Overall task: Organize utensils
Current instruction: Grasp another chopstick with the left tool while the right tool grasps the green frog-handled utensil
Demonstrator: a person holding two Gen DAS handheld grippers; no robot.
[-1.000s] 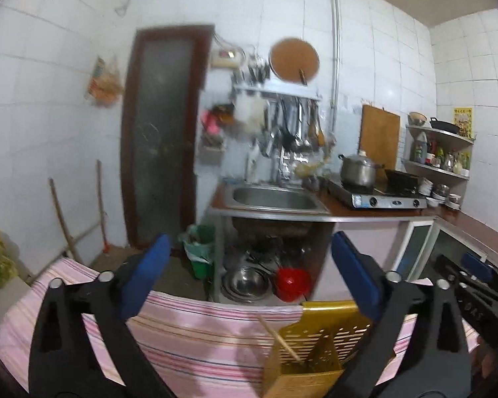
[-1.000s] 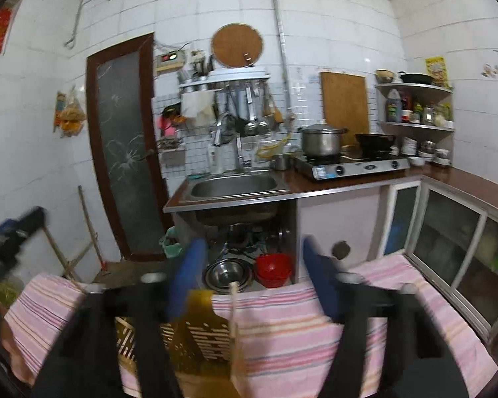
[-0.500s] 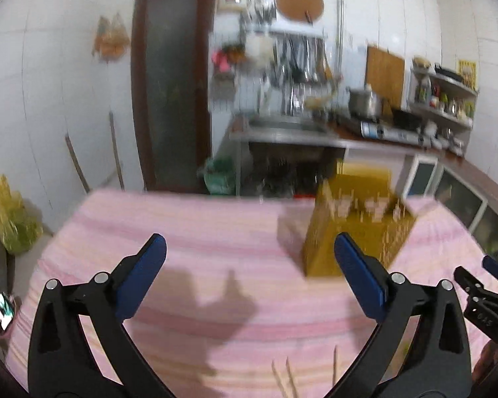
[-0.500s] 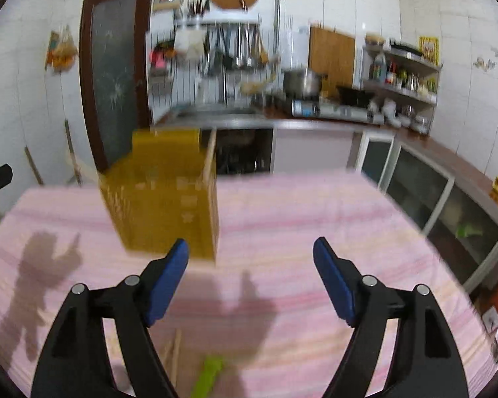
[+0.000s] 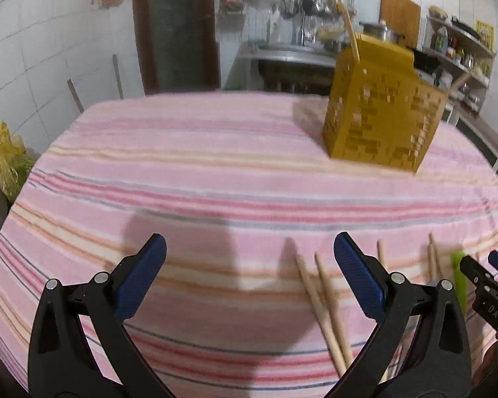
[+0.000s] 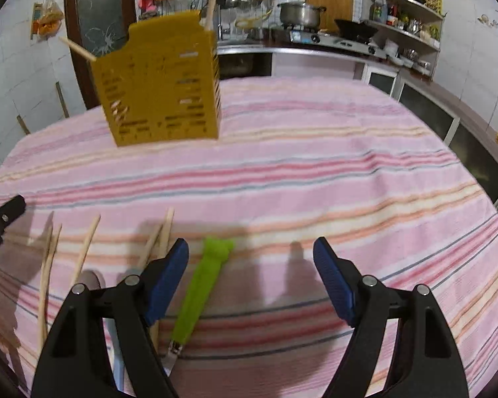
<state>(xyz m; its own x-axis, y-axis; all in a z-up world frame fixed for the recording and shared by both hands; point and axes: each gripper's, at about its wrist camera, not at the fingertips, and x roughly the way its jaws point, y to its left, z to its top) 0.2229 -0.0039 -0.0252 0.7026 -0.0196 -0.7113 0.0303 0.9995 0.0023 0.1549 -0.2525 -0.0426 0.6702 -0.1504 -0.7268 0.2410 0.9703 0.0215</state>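
Note:
A yellow slotted utensil holder stands at the far side of the pink striped table, also in the right wrist view, with chopsticks sticking out of it. Loose wooden chopsticks lie near the front edge, just left of my left gripper's right finger. More chopsticks and a green-handled utensil lie in the right wrist view. My left gripper is open and empty above the cloth. My right gripper is open and empty, the green handle just inside its left finger.
The pink striped tablecloth covers the table. Behind it are a sink counter, a stove with a pot, shelves and a dark door. A yellow bag sits left of the table.
Both grippers have dropped and tilted down from above the holder toward the near table edge. The holder now stands far off, and the loose chopsticks and green utensil have come into view.

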